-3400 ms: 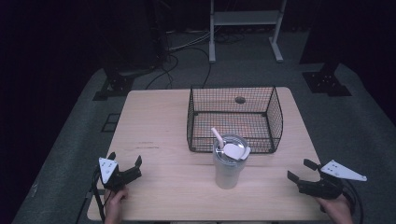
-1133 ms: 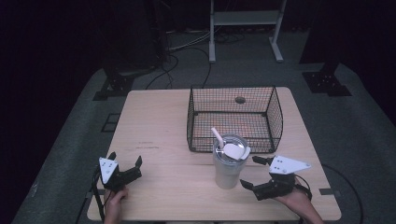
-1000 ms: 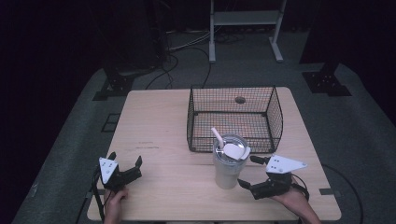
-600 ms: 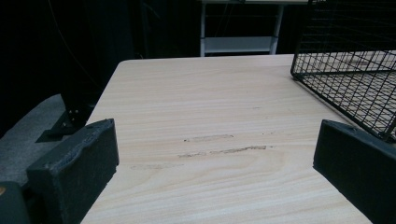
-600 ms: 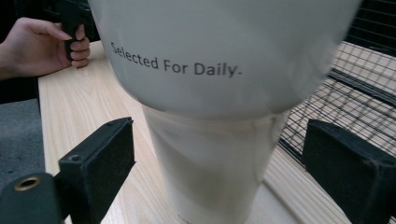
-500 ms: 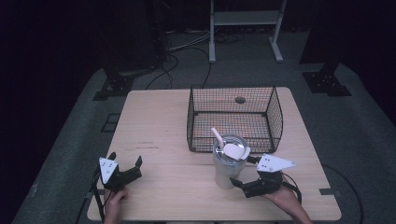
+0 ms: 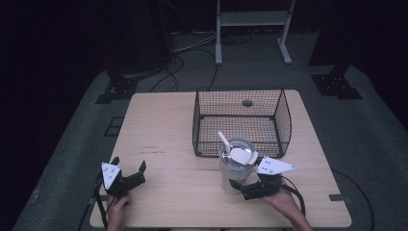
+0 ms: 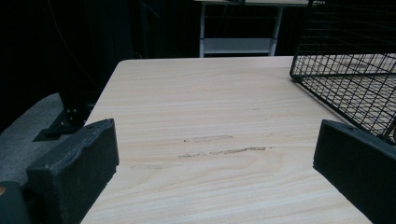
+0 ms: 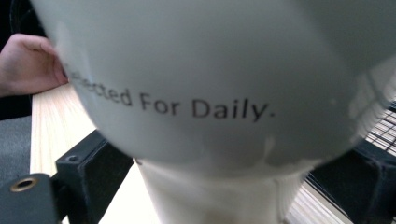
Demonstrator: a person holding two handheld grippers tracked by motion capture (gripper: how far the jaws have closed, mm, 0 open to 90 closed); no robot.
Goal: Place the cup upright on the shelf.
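Reaching in low from the table's near right, the right gripper [image 7: 235,185] brackets the narrow base of a white tumbler [image 7: 235,166], its black jaws spread to either side of the foot and not yet pressed against it. The tumbler stands upright on the wooden table [image 7: 163,125], just in front of the black wire basket [image 7: 239,120] and close to its near wall. It has a pale body that widens above the base, a lid with a flap, and a straw [image 7: 223,141] leaning toward the basket; black lettering on its side [image 9: 201,108] reads "For Daily." The risk, by the look of it, lies in the low grip: a tall cup clamped at its foot could tip as the jaws close or lift, knocking against the basket. At the near left corner, the left gripper [image 7: 129,171] rests on the table, jaws apart, holding nothing
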